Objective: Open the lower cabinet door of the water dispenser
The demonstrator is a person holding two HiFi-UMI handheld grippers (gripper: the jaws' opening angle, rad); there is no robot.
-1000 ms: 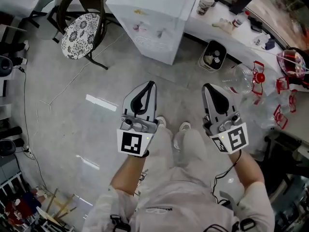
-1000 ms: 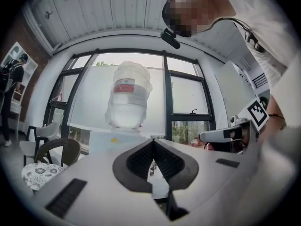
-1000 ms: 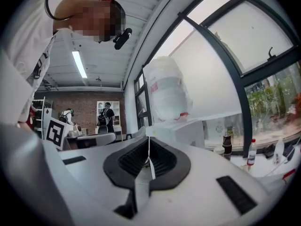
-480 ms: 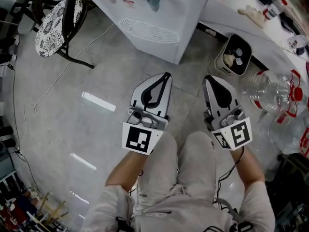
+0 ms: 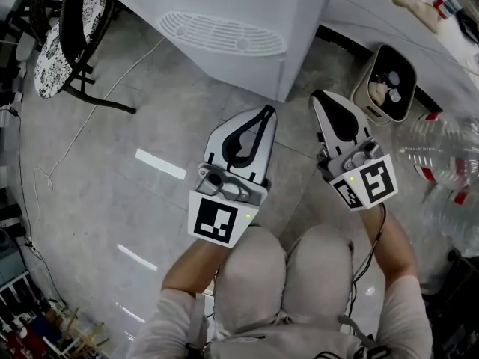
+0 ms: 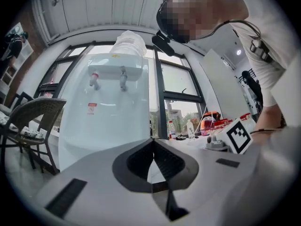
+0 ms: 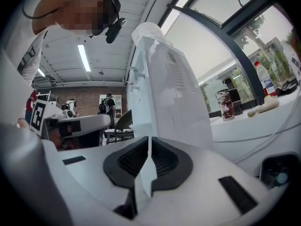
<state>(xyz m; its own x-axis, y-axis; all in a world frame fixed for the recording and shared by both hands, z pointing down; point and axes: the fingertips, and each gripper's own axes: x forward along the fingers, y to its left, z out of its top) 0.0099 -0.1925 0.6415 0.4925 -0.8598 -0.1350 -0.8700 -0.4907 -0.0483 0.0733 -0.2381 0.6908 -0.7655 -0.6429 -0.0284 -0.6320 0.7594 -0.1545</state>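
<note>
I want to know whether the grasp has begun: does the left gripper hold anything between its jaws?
No: the left gripper has its jaws together on nothing, and the water dispenser stands apart ahead of it.

The water dispenser (image 6: 108, 102) is a tall white floor unit that stands upright just to the right of the chair (image 6: 33, 121). An upturned bottle (image 6: 128, 42) sits on its top. Two taps (image 6: 94, 79) hang side by side in a recess in the upper front, the one nearer the chair red-tipped. A small red-and-white sticker (image 6: 91, 110) lies below them. From above, an oval slotted drip grille (image 5: 224, 34) shows on the front ledge. The lower cabinet door (image 6: 94, 135) is a plain white panel under that ledge, flush with the body and closed, facing away from the chair's side.
</note>
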